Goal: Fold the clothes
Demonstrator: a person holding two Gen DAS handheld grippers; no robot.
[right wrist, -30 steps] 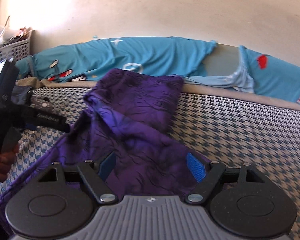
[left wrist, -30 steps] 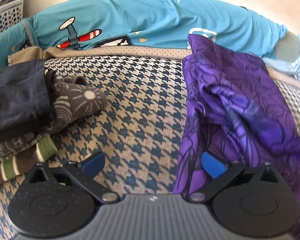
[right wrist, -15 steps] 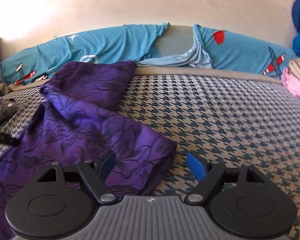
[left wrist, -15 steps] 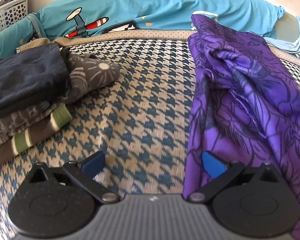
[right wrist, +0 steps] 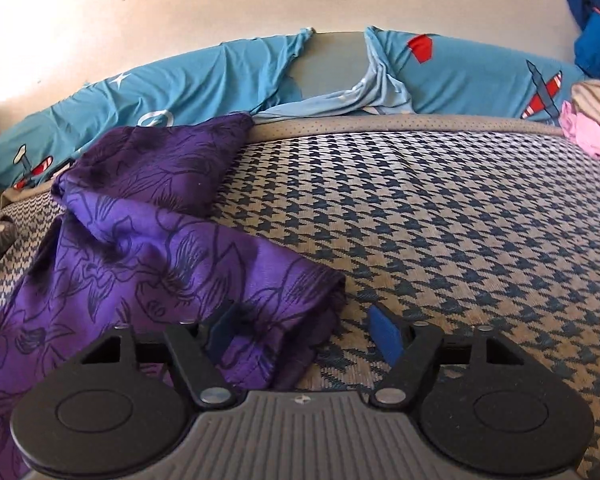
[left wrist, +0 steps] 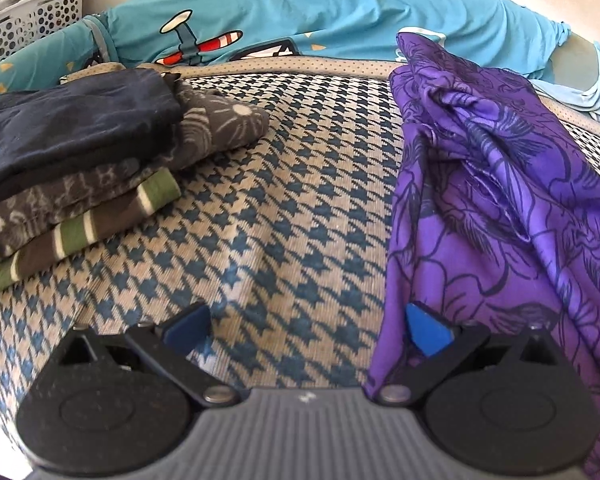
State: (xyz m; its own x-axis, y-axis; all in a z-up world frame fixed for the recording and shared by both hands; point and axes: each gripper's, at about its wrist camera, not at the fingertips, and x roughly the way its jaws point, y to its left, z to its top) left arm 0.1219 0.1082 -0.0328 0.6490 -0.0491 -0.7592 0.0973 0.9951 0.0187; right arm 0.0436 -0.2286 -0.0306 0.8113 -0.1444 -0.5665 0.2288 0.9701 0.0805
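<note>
Purple garment (left wrist: 500,200) lies rumpled and partly doubled over on the mattress (right wrist: 440,220), reaching its far edge. A folded stack (left wrist: 72,168) sits at the left edge. Left gripper (left wrist: 306,326) and right gripper (right wrist: 304,330) both gape wide, holding nothing, each astride a near garment edge. Judged step: folding this garment; next, close on the hem corners.
</note>
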